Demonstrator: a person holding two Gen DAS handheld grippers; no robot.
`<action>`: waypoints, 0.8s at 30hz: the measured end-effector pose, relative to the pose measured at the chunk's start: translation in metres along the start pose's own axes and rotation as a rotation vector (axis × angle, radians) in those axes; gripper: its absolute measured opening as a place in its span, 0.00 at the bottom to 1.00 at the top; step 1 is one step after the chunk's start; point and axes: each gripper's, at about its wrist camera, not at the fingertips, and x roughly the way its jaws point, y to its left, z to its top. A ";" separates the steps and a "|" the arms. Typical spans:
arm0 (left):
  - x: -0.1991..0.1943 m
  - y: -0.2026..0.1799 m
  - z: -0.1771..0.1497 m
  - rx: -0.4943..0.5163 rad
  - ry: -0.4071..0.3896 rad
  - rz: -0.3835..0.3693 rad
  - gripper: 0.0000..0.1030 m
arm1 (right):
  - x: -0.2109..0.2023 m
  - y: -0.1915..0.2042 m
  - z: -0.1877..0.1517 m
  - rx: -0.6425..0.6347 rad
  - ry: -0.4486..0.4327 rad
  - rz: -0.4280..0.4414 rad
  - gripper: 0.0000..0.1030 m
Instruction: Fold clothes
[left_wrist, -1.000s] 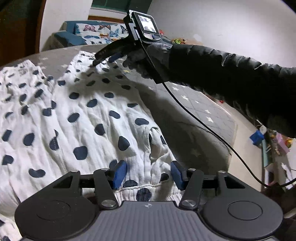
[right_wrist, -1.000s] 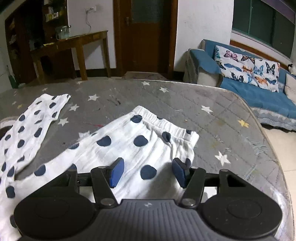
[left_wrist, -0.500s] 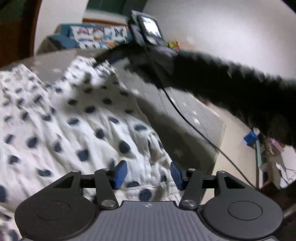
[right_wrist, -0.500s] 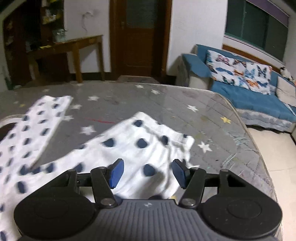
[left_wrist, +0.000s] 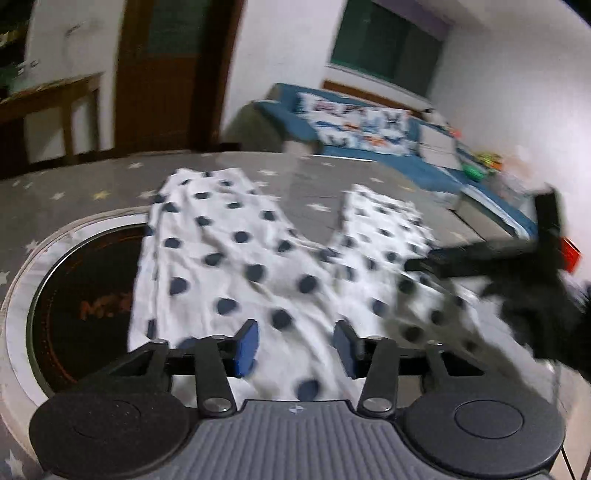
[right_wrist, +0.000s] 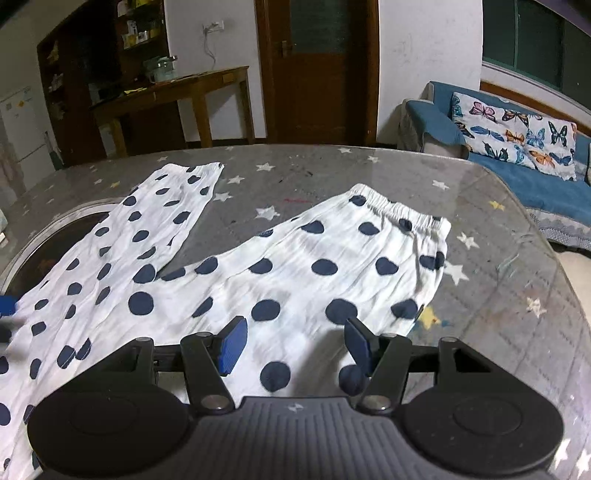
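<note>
Trousers flat on bench, legs splayed for folding; both tools released, hovering above cloth.

A grey star-patterned table carries white navy-dotted trousers spread flat, partly over a round inset.

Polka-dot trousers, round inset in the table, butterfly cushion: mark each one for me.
polka-dot trousers (right_wrist: 295, 258), right wrist view, on the upper leg panel below the elastic hem.
round inset (left_wrist: 85, 295), left wrist view, on its dark glass centre.
butterfly cushion (right_wrist: 517, 136), right wrist view, on the printed front face.
</note>
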 end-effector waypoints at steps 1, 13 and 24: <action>0.007 0.005 0.004 -0.016 0.003 0.015 0.41 | 0.000 0.000 -0.001 0.000 0.001 0.000 0.58; 0.068 0.049 0.025 -0.158 0.033 0.116 0.12 | 0.003 0.008 -0.009 -0.033 -0.006 -0.024 0.59; 0.063 0.066 0.022 -0.198 -0.007 0.270 0.00 | -0.011 -0.003 -0.022 -0.012 -0.012 -0.079 0.60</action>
